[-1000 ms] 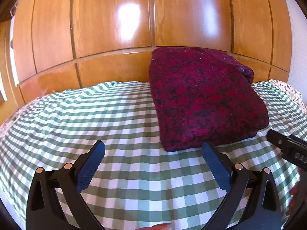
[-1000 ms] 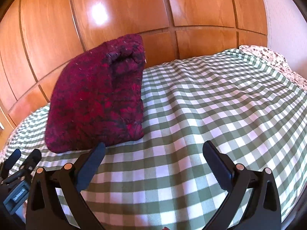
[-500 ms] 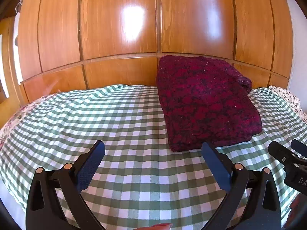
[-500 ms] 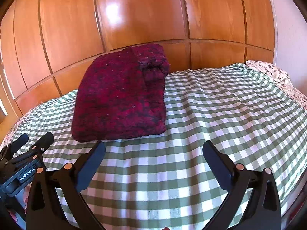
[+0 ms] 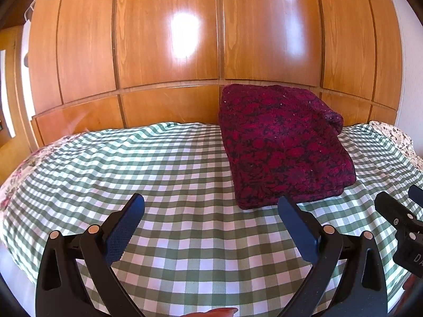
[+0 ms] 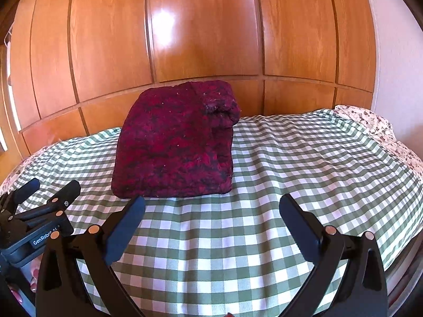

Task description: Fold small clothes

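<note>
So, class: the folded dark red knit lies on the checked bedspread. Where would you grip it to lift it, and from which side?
Grip the near folded edge of the red knit, coming in low from the front, where both open grippers, right and left, already face it. That edge looks thick, rounded and free of the headboard.

The right gripper shows only partly in the left view, cut by the right edge, its label ending at "DA". In the right view the left gripper is cut by the left edge, and the last letters of its label sit behind the near finger. The sweater's underside and far side are hidden. A fingertip is clipped by the bottom edge. The floral cloth's pattern is too small to tell.
</note>
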The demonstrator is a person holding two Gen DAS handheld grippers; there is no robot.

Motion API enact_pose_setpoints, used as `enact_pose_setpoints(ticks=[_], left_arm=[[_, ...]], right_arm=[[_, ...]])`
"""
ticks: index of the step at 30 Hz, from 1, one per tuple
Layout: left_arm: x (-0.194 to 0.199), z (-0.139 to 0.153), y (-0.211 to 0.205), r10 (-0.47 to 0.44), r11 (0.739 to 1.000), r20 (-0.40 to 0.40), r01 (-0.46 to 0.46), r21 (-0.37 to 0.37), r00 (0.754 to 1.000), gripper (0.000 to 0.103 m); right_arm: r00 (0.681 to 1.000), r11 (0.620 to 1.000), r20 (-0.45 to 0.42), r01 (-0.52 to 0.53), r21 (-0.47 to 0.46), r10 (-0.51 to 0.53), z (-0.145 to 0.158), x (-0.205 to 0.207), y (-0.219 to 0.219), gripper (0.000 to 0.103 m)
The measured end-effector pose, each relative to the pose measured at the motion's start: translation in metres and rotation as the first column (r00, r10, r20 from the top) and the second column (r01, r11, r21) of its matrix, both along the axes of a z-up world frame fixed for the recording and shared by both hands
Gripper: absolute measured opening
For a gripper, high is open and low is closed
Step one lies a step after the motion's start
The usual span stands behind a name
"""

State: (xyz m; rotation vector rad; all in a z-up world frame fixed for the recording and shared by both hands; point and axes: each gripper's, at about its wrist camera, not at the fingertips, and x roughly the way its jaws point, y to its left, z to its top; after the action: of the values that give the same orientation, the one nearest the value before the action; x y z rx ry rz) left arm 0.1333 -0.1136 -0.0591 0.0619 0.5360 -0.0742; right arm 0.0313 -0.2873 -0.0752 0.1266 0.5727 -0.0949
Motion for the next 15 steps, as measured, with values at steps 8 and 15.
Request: enact_pose_setpoints(ticks=[8,15], left_arm=[[-0.0007,-0.0017,-0.0022,-0.004,1.0,-0.007,0.004,-0.001,1.0,0.1],[-0.0005,-0.0025,-0.0025,-0.003,1.0,-0.012,0.003,-0.001,1.0,0.1]], right_arm=[[1.0,1.0,-0.004,0.011,0.017,-0.011,-0.0012,0.0008,-0.0058,0.101],[1.0,1.0,-0.01,0.007,0.024,-0.007,-0.0026,0.0016,-0.0072,0.101]])
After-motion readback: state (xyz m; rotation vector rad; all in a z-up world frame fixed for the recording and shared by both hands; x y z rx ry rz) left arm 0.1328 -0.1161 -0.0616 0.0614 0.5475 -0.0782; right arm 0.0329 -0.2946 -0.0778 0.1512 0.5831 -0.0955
